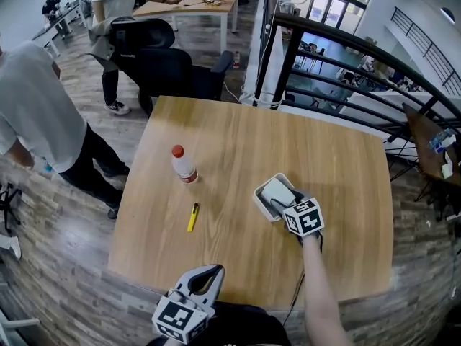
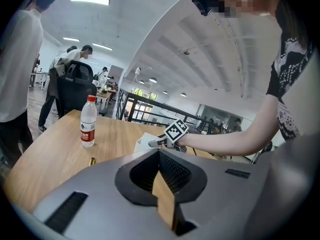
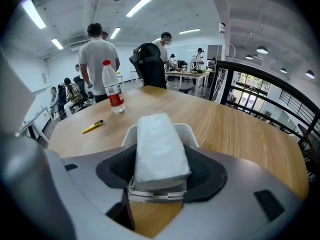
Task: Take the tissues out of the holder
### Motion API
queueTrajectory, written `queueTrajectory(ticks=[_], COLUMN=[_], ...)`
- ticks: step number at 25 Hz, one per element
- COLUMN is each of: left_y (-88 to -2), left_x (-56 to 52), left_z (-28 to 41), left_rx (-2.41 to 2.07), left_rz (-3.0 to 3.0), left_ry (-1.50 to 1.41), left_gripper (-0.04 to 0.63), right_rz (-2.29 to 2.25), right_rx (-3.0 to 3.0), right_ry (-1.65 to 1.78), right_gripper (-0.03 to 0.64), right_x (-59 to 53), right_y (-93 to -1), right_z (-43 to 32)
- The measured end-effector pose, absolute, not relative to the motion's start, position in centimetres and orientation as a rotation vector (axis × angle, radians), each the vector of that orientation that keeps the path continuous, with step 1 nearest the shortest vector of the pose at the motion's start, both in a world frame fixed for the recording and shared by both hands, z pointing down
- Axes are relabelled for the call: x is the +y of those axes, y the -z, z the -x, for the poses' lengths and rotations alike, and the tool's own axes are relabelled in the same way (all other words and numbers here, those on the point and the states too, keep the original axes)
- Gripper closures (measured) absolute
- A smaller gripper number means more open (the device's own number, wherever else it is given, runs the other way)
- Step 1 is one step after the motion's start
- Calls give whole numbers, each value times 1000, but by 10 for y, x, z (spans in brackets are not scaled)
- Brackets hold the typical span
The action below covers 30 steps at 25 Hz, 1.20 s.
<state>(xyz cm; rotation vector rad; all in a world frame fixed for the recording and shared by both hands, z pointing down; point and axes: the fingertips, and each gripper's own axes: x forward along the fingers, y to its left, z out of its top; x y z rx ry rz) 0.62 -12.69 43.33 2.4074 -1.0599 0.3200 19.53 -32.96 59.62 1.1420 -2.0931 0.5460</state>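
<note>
A white tissue holder [image 1: 261, 199] stands on the wooden table [image 1: 216, 135], right of centre, with a pale tissue pack [image 1: 277, 191] lying in it. My right gripper [image 1: 279, 201] reaches steeply down over the holder. In the right gripper view the tissue pack [image 3: 160, 151] lies between the dark pads [image 3: 117, 168] of that gripper [image 3: 159, 173]; it looks unsqueezed, so I read the jaws as open around it. The holder's rim [image 3: 189, 133] shows behind the pack. My left gripper [image 1: 215, 271] hovers at the table's near edge, tips together, holding nothing [image 2: 160, 154].
A water bottle with a red cap [image 1: 183, 164] stands left of the holder, and a yellow cutter [image 1: 193, 217] lies in front of it. A person [image 1: 36, 114] stands at the table's left; a black office chair [image 1: 166, 63] is behind it. A black railing [image 1: 346, 56] runs at the right.
</note>
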Motion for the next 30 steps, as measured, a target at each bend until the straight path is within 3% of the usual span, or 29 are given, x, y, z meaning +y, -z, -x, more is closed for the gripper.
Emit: queueTrajectory(ticks=[30], left_y=[-421], left_x=[-112], left_z=[-1], left_rx=[-1015], left_rz=[-2469], left_ry=[-277], left_gripper=[589], right_rz=[-1287], right_rx=[-2092], right_ry=[-565], right_gripper=[342], right_x=[-308], right_y=[-568], right_z=[-199])
